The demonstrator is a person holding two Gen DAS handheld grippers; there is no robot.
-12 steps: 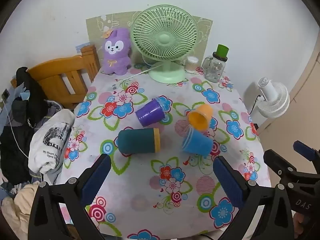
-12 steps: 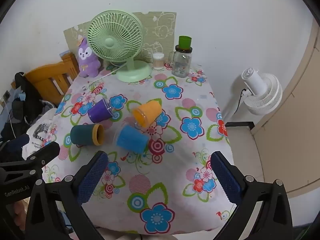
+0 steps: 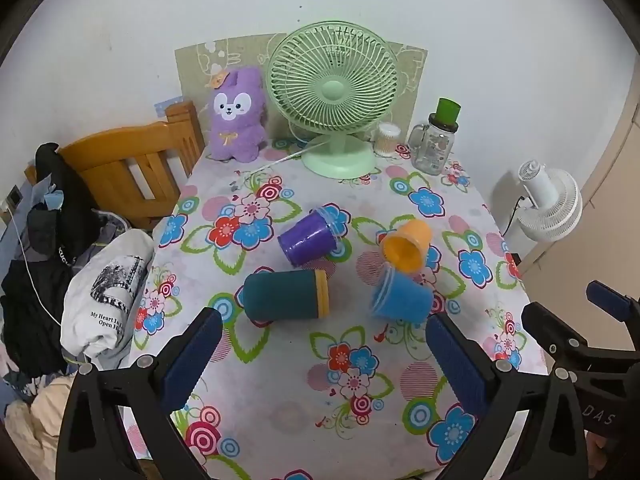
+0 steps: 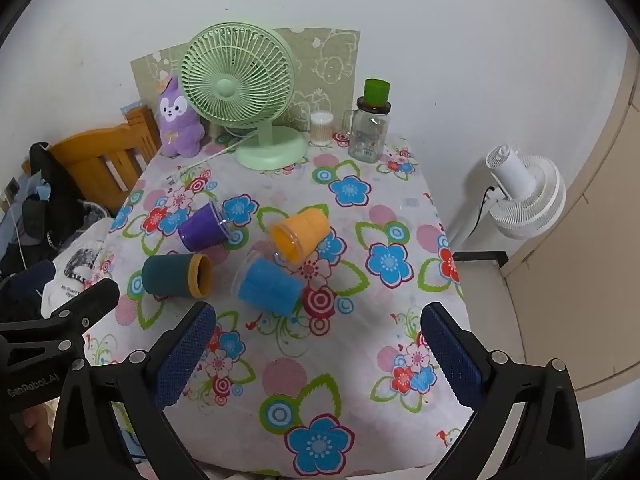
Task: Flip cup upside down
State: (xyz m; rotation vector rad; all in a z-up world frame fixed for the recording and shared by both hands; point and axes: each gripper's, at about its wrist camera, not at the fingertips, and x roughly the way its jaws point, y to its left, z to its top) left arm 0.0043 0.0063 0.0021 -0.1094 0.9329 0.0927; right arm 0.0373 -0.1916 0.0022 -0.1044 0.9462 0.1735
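The blue-padded fingers (image 3: pixel 196 354) of the left gripper (image 3: pixel 320 360) stand wide apart at the bottom of its frame, holding nothing. The right gripper (image 4: pixel 320 350) is spread just as wide and empty, low in its own frame.

Ahead of both lies a worktop (image 3: pixel 280 408) covered in a white cloth printed with bright flowers. Four cups lie on their sides near its centre: a dark teal cup with a yellow rim (image 3: pixel 286 297), a purple cup (image 3: pixel 308 239), an orange cup (image 3: pixel 406 245) and a blue cup (image 3: pixel 402 298). The orange cup's mouth looks to touch the blue cup.

At the upper centre, against a white wall, stand a pale green desk fan (image 3: pixel 334 98), a purple plush rabbit (image 3: pixel 239 118), a small jar of what seem cotton swabs (image 3: pixel 387 139) and a glass mug-jar with a green lid (image 3: pixel 436 140). A wooden chair (image 3: pixel 128 168) and heaped clothes (image 3: pixel 60 280) fill the left edge; a white floor fan (image 3: pixel 550 208) sits at right.

The fisheye rim cuts off the frame corners, and the worktop's near edge is hidden behind the gripper bodies.
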